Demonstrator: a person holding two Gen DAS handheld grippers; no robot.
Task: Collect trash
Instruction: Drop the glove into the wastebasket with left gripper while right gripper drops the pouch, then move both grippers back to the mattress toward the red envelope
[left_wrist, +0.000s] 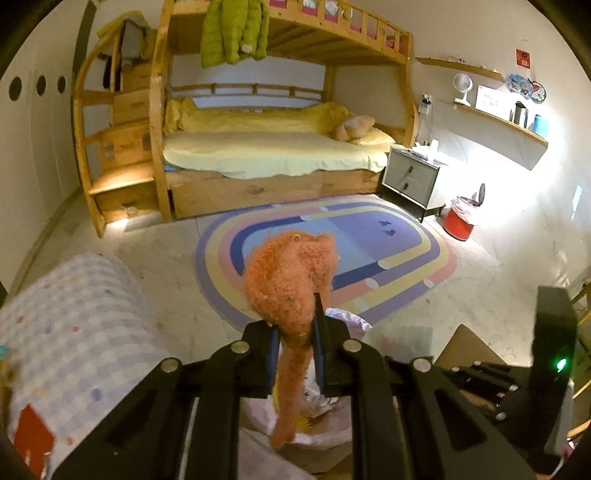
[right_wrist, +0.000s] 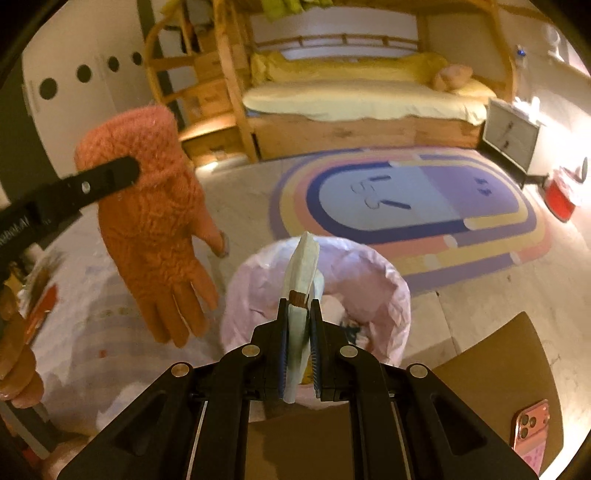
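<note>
Grippers both clenched: left gripper (left_wrist: 295, 332) pinched an orange knit glove (right_wrist: 155, 236), right gripper (right_wrist: 298, 332) a pale wrapper (right_wrist: 304, 266), poised over the pink-lined bin (right_wrist: 388, 295) for dropping.

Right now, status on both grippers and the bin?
Left gripper shut on orange glove. Right gripper shut on pale wrapper, above pink-lined bin. Nothing blocking the bin mouth.

A wooden bunk bed (left_wrist: 266, 147) against the far wall — striped oval rug (left_wrist: 369, 258) on pale floor.
</note>
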